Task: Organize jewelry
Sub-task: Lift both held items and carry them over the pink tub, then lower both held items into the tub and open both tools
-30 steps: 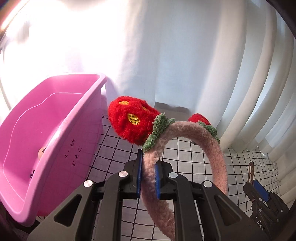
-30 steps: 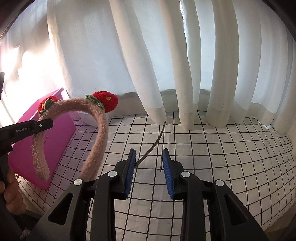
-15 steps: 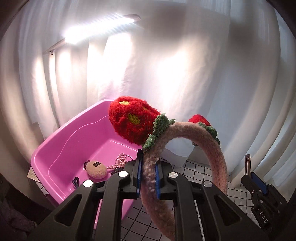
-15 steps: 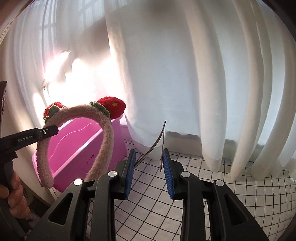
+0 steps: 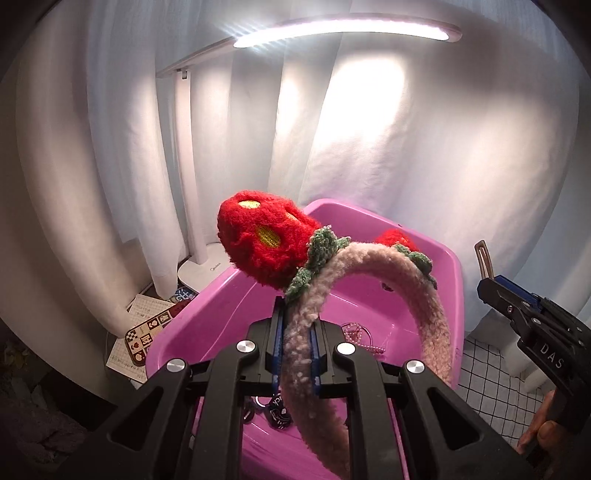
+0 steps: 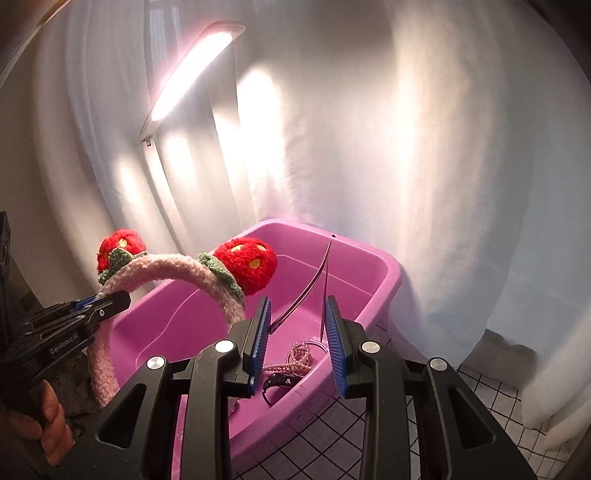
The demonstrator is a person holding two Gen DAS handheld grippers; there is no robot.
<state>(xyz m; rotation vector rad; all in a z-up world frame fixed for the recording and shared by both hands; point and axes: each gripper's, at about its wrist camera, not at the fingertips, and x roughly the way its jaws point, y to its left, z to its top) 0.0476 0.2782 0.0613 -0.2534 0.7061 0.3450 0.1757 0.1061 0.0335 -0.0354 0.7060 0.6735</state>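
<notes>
My left gripper (image 5: 294, 343) is shut on a fuzzy pink headband (image 5: 424, 299) with two red strawberry ears, held above the pink plastic bin (image 5: 207, 325). The headband also shows in the right wrist view (image 6: 166, 269), over the left side of the bin (image 6: 384, 284). My right gripper (image 6: 297, 336) is shut on a thin brown bent hair clip (image 6: 314, 280), its legs spread between the pads, above the bin's near side. In the left wrist view the clip (image 5: 484, 258) sticks up from the right gripper (image 5: 498, 291). A pink bead necklace (image 6: 295, 360) and dark small items lie inside the bin.
A white desk lamp (image 5: 192, 206) stands behind the bin with its lit bar (image 5: 340, 31) overhead. White curtains (image 6: 443, 147) hang close behind. The black-grid tablecloth (image 6: 325, 439) lies to the right of the bin. Patterned cards (image 5: 147, 332) lie left of the bin.
Both grippers have swung left and forward to the bin, which now sits directly below them. The lamp has come into view. Both grips are unchanged.
</notes>
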